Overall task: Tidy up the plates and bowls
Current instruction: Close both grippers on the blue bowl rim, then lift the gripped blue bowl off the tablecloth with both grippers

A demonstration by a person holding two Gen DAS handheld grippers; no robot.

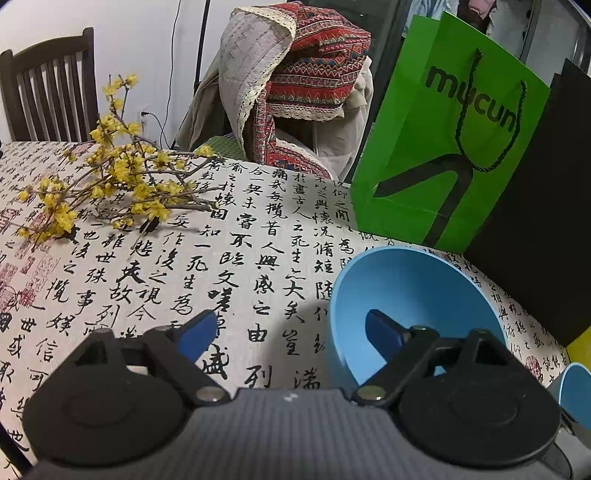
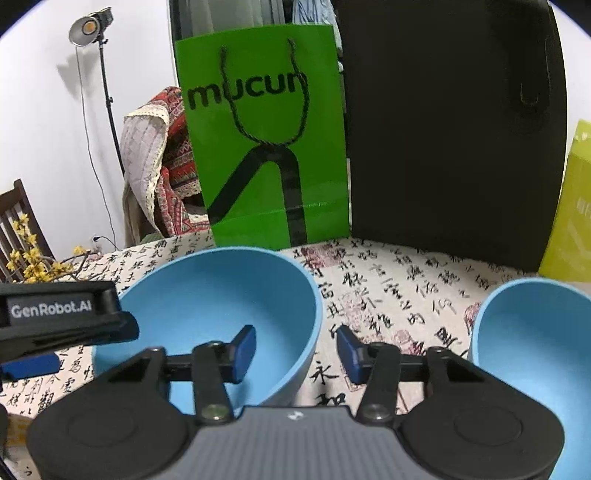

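Right wrist view: a round matte light-blue plastic bowl (image 2: 221,295) sits upright on the calligraphy-printed surface (image 2: 388,288), its right wall between the parted right tongs (image 2: 295,350); left tongs (image 1: 291,332) gape too.

even indoor light, studio lamp (image 2: 88,29) lit, soft shadows, fisheye-bent edges.

Green bag (image 2: 266,147), yellow flowers (image 1: 110,177), calligraphy tablecloth (image 1: 240,258)
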